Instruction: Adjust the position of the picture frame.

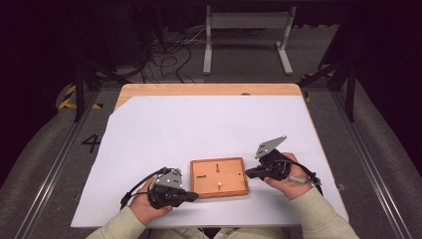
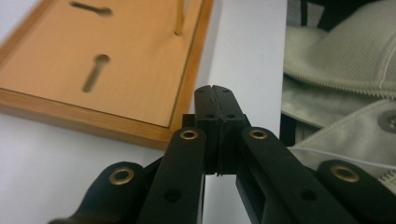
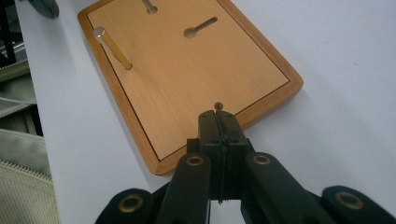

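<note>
Wooden rectangular board with keyhole slots and upright brass pegs (image 1: 219, 178): flat on white bench (image 1: 209, 124), between both units | left hand-held gripper (image 1: 191, 196): jaws together, empty, touching near-left corner | right hand-held gripper (image 1: 248, 173): jaws together, empty, at right edge | long axis: left-right.

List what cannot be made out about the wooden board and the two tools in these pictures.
- Wooden board, left gripper view: far corners cut off by the frame's top edge; peg top cut off too.
- Board, right gripper view: near edge hidden behind the shut right tool.
- Small knob at that tool's tip: too small to identify.
- High view: left tool tips too small to read.
</note>
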